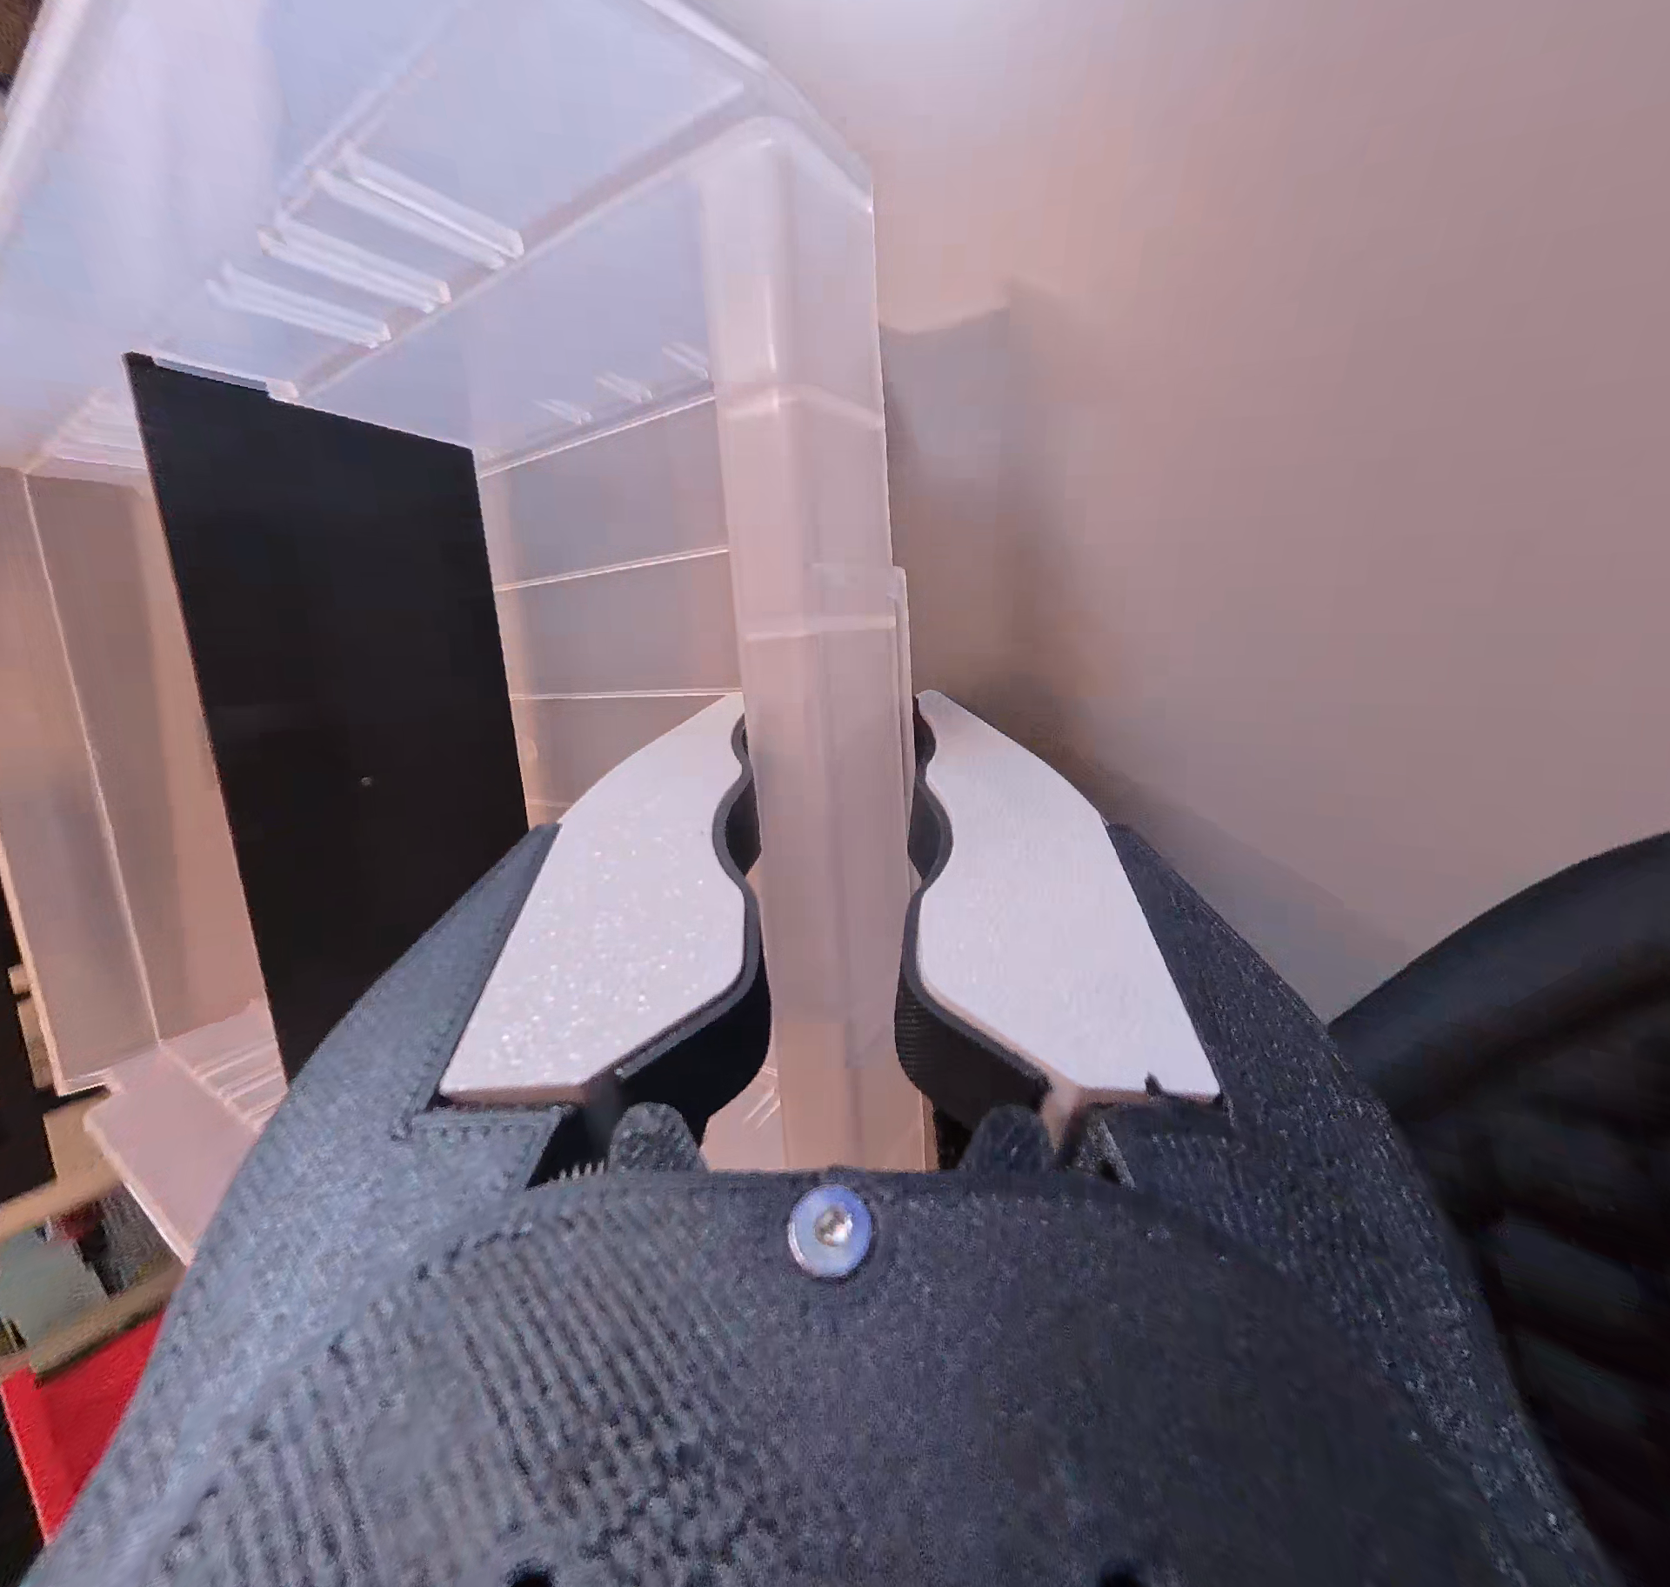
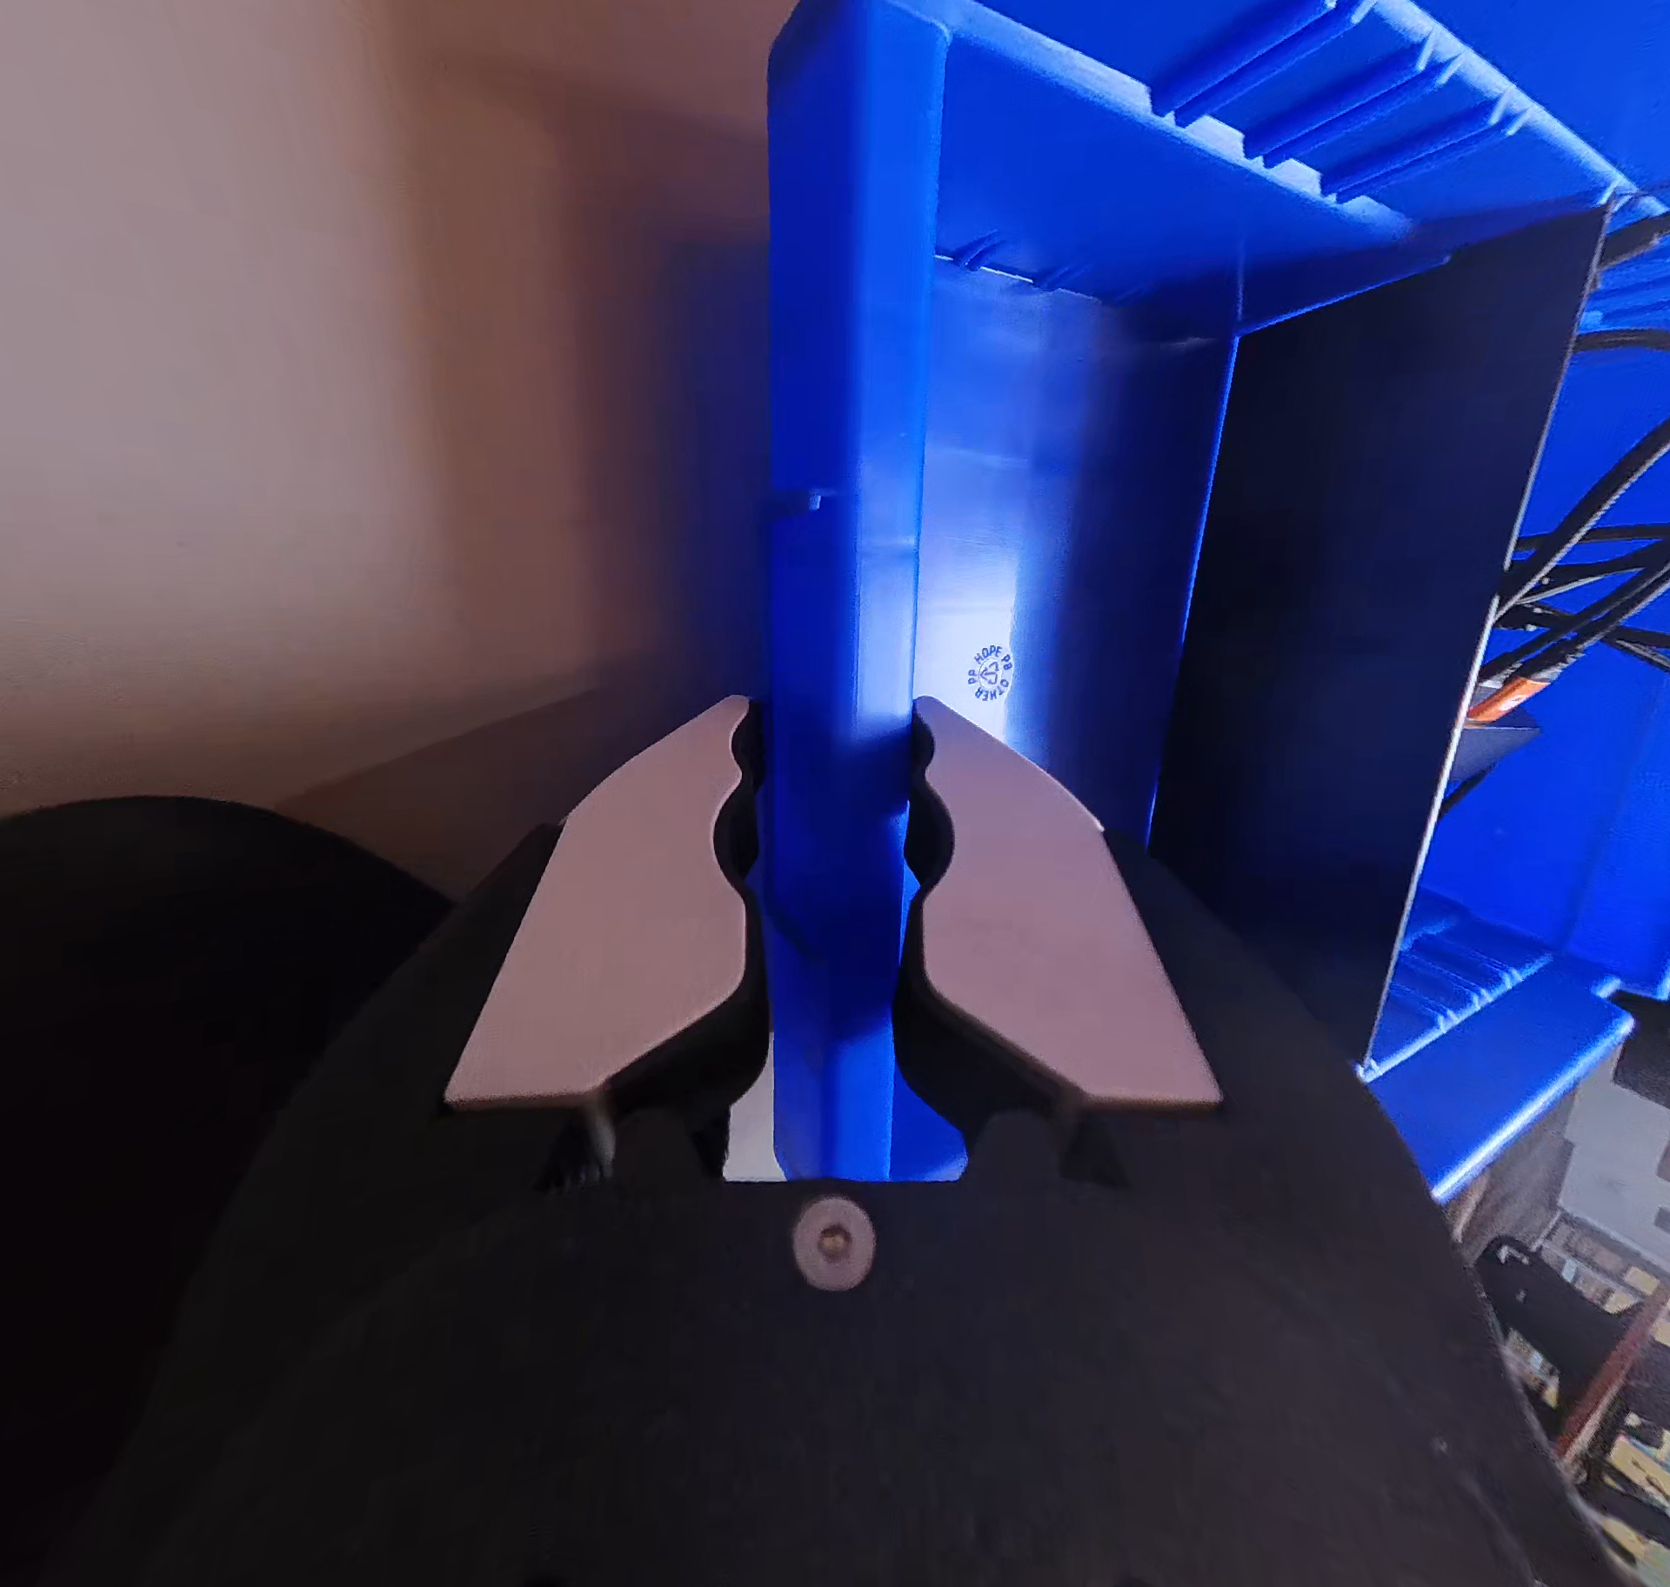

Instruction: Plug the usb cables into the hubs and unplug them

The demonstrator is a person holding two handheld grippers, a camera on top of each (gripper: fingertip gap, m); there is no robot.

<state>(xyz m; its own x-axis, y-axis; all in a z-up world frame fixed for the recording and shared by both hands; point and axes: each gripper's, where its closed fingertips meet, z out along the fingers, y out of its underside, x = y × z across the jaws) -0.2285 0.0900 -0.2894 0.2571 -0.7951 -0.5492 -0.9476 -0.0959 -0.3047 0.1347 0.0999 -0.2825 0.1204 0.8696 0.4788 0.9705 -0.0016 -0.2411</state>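
Cables [image 2: 1590,550] aside — tongs [image 1: 827,730] gripping bins [image 1: 804,550]

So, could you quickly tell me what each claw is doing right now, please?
Left claw: shut on the clear bin wall.
Right claw: shut on the blue bin wall.

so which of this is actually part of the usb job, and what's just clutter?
In the job:
- left tongs, clamped on the clear bin wall
- right tongs, clamped on the blue bin wall
- black cables in the blue bin, behind a dark divider

Lying about:
- dark panel in the clear bin
- red item, lower left
- beige wall

No hub is visible.
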